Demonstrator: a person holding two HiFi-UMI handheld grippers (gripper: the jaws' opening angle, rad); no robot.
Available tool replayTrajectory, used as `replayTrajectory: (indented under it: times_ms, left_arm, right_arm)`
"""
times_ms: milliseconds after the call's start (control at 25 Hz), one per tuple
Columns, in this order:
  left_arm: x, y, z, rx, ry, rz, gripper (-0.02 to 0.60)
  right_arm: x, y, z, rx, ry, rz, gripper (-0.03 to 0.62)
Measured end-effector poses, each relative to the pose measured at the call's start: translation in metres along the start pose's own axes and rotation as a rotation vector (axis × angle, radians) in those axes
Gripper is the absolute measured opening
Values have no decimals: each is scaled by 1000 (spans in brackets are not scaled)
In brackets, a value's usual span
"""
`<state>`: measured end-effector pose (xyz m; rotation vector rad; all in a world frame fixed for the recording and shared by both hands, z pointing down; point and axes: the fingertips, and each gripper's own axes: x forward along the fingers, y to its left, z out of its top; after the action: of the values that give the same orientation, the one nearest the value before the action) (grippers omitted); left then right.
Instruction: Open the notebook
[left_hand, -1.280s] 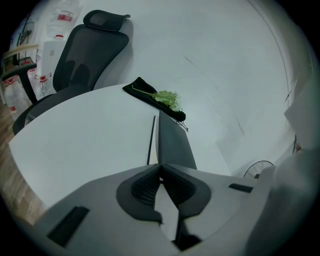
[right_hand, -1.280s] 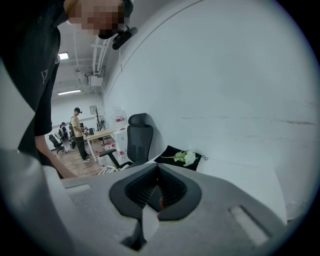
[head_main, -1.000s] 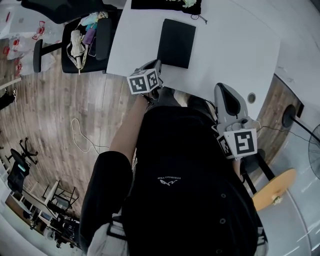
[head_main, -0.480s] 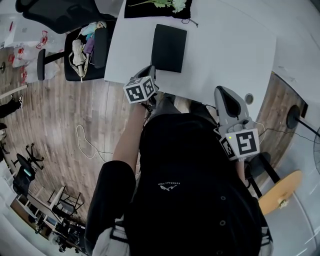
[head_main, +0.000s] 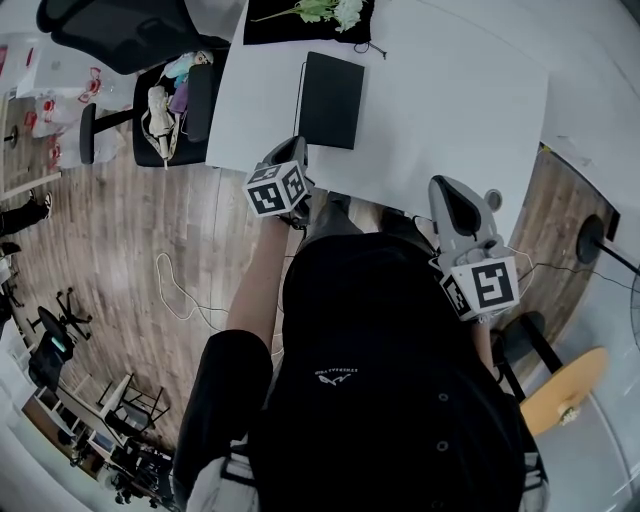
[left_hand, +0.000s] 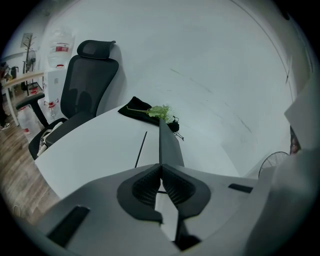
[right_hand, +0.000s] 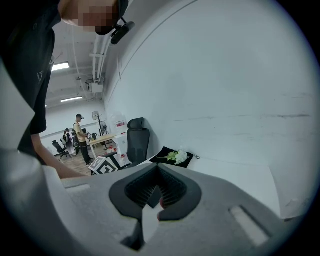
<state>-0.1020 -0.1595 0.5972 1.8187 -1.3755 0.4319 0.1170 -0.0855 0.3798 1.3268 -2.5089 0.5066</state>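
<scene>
A closed black notebook lies flat on the white table, with a thin black pen along its left side. My left gripper is shut and empty at the table's near edge, just short of the notebook's near left corner. In the left gripper view the closed jaws point along the notebook, seen nearly edge-on, with the pen beside it. My right gripper is shut and empty at the near edge, well right of the notebook; its jaws hold nothing.
A black cloth with a green and white flower sprig lies beyond the notebook. A black office chair loaded with small items stands left of the table. A round grommet sits near the right gripper. People stand far off.
The head view has shifted, so the notebook sits lower and further left in the picture. The left gripper has drifted slightly left near the table edge. The right gripper has barely moved.
</scene>
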Motion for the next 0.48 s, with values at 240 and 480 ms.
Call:
replayTrajectory:
  times_ms: [240, 480]
  left_arm:
    - [-7, -14, 5, -2, -28, 0, 15]
    - [-11, -23, 8, 6, -52, 2, 14]
  right_arm:
    - [-8, -9, -1, -6, -2, 10, 5]
    - [-13, -15, -2, -8, -2, 14, 5]
